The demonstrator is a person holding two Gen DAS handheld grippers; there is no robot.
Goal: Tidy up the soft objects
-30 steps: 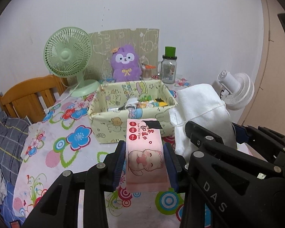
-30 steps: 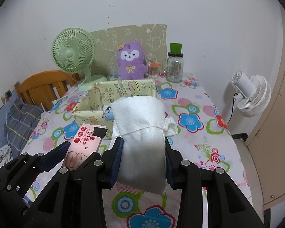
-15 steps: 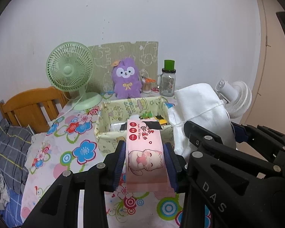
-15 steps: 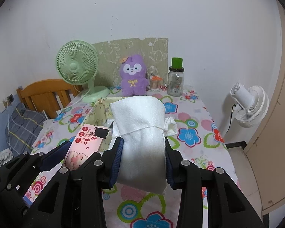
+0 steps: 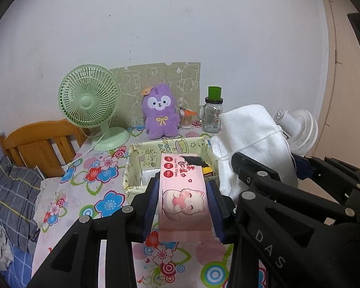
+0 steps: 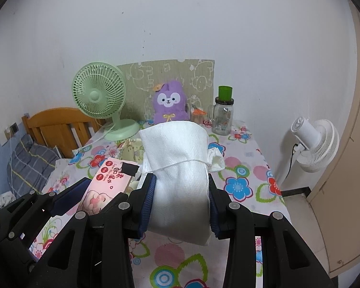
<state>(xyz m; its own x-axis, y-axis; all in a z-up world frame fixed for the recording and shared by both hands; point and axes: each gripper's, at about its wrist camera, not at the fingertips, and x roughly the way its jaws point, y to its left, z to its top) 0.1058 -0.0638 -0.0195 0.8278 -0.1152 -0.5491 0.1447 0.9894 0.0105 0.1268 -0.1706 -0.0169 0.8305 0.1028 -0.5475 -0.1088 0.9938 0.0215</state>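
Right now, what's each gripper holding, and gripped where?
Left gripper clamps the pink wet-wipes pack across its sides at the near half. Right gripper squeezes the white cloth bundle around its lower part.

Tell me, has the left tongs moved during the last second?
Yes. The left tongs, gripping the pink wipes pack, pulled back from the fabric basket, which looks smaller now.

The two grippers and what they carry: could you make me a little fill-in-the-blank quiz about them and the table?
1. The left gripper is shut on a pink pack of wet wipes showing a cartoon ____.
2. The right gripper holds a rolled ____ cloth bundle.
3. The plush toy at the back of the table is ____ in colour.
4. Left of the plush stands a green ____.

Missing words: cat; white; purple; fan
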